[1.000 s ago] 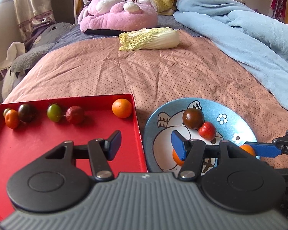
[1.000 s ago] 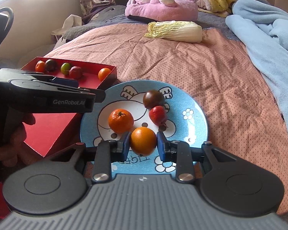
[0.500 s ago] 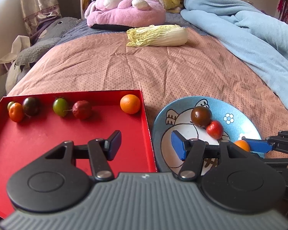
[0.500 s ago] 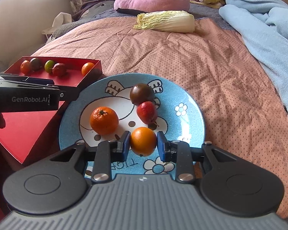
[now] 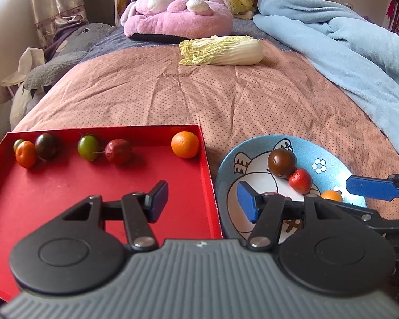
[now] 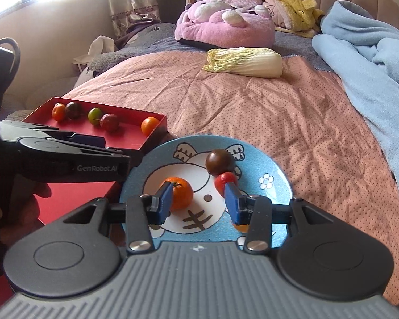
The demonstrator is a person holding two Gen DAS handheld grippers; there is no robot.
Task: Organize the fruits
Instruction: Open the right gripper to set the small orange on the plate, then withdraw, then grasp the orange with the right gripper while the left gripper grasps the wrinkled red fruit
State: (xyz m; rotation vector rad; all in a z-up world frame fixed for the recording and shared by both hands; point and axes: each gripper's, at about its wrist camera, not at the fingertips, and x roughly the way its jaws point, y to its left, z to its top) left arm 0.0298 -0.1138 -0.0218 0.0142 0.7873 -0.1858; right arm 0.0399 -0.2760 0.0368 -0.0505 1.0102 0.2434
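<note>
A blue cartoon plate (image 6: 276, 186) lies on the bed and holds a tangerine (image 6: 182, 192), a dark tomato (image 6: 220, 162), a red fruit (image 6: 224, 180) and a small orange (image 6: 241, 228). My right gripper (image 6: 198, 201) hovers low over the plate. Its jaws are opening with nothing between them, and the small orange peeks out under the right finger. My left gripper (image 5: 202, 202) stands open and empty above the right wall of the red tray (image 5: 66, 186). Along the tray's far side lie an orange (image 5: 185, 144), a wrinkled red fruit (image 5: 118, 151), a green tomato (image 5: 87, 147) and two more.
A napa cabbage (image 5: 220, 50) lies farther up the pink bedspread (image 5: 199, 98). A pink plush (image 5: 178, 18) sits behind it, and a blue blanket (image 5: 345, 47) runs along the right. A person's hand (image 6: 13, 212) holds the left gripper.
My right gripper has opened and let go of the small orange, which now lies on the plate by its right finger. The left gripper stays open.
</note>
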